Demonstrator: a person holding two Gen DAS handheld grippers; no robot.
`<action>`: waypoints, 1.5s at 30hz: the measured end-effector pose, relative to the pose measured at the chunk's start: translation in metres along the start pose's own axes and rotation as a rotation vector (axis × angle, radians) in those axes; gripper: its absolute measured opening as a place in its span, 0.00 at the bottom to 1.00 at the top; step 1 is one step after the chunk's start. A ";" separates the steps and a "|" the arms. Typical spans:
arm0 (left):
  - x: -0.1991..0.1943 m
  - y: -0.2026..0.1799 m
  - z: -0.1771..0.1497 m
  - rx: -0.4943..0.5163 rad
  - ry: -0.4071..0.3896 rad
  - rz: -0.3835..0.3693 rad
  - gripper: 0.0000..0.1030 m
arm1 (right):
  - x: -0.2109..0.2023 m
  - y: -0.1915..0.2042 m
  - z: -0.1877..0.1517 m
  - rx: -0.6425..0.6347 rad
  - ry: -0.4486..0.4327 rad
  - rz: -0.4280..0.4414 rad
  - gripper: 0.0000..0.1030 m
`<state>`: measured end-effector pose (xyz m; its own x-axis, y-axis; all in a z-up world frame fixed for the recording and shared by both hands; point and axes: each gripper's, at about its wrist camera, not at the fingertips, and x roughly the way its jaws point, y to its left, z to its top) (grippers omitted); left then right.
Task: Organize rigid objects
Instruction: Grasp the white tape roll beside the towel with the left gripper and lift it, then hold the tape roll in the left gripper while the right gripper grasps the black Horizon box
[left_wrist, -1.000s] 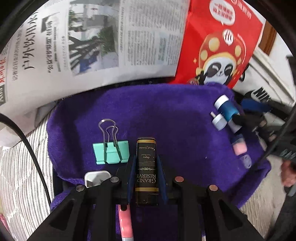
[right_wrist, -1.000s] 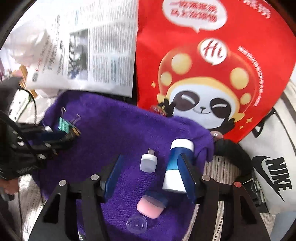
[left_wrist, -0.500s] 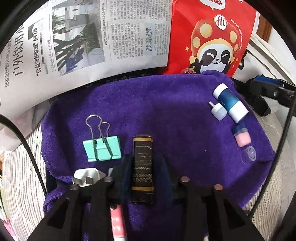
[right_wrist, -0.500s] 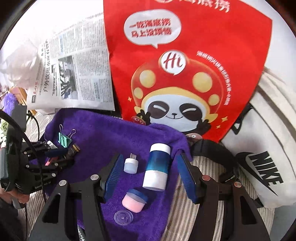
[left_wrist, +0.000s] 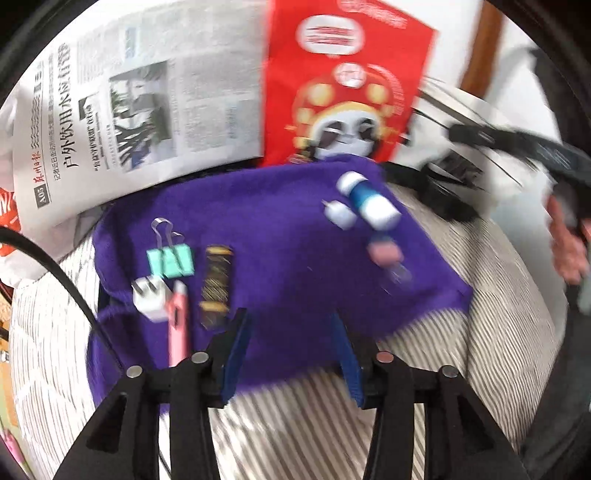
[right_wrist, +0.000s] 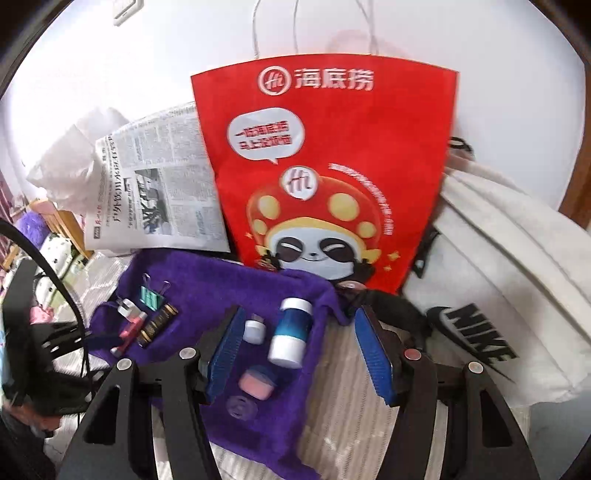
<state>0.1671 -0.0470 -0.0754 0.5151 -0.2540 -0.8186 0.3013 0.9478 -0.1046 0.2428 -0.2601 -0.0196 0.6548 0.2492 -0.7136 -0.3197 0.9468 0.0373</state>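
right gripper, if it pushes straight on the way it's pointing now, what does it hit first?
Likely the blue and white bottle, lying on the purple towel between the open fingers of the right gripper. The small white cap sits just beside it. Depth is hard to judge.

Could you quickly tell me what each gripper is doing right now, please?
Left gripper: jaws opening, nothing between them.
Right gripper: open, holding nothing.

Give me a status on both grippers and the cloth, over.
Left gripper opening, nothing between its jaws. Right gripper open, empty, above the blue bottle. Black lighter lies on the purple cloth beside the pink pen. Nothing in the way.
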 end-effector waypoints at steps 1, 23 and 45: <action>-0.004 -0.007 -0.009 0.011 0.001 -0.019 0.46 | -0.003 -0.004 -0.001 0.009 0.003 -0.009 0.60; 0.007 -0.067 -0.077 0.379 0.015 -0.014 0.47 | -0.081 0.001 -0.113 0.029 -0.016 -0.029 0.60; -0.037 -0.002 -0.049 0.169 -0.085 -0.055 0.29 | -0.043 0.039 -0.129 -0.022 0.050 0.127 0.60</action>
<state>0.1085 -0.0299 -0.0722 0.5579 -0.3270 -0.7628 0.4580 0.8878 -0.0456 0.1136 -0.2601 -0.0775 0.5731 0.3558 -0.7382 -0.4129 0.9035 0.1149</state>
